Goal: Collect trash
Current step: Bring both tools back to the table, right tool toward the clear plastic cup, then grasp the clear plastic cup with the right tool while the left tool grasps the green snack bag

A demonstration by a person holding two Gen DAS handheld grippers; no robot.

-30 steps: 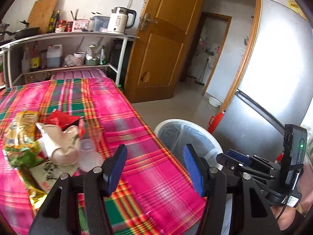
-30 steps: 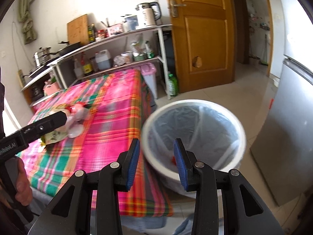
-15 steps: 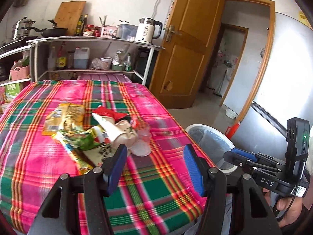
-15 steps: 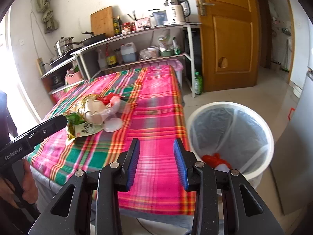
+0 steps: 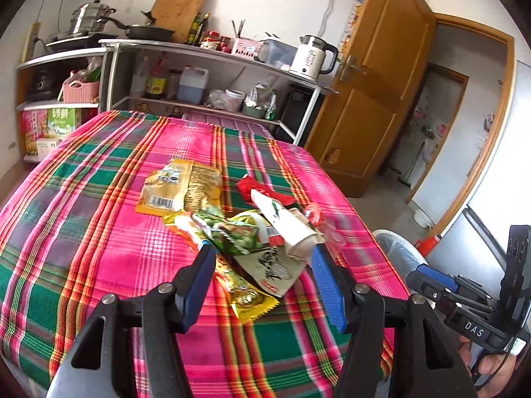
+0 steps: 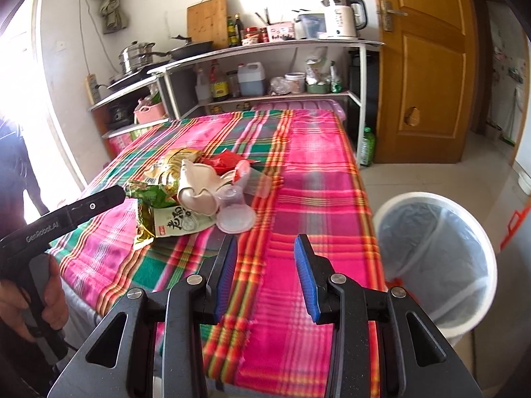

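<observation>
Two grippers: I have the left gripper [image 5: 262, 285] and the right gripper [image 6: 265, 273], both over the plaid tablecloth [image 5: 83, 219].
Left fingers: wide apart, nothing between them.
Right fingers: a narrow gap, nothing held.
Trash spot: the trash pile [image 5: 232, 229] sits in the middle of the left view, just past my left fingertips.
Bin spot: the white bin [image 6: 434, 258] stands on the floor at the right of the right view, beside the table edge.
Good move: I think I should go down slowly on one piece, like the crushed paper cup [image 5: 292, 229] on top, and close only when it is between the fingers.
Watch out: wrappers are thin and flat, so I may pinch the cloth too.
Left view shows: the yellow wrapper [image 5: 179, 189] flat at the far side of the pile, and only a sliver of the bin.
Right view shows: the whole bin with its liner, and the clear plastic cup [image 6: 235, 209] on its side near the pile.
</observation>
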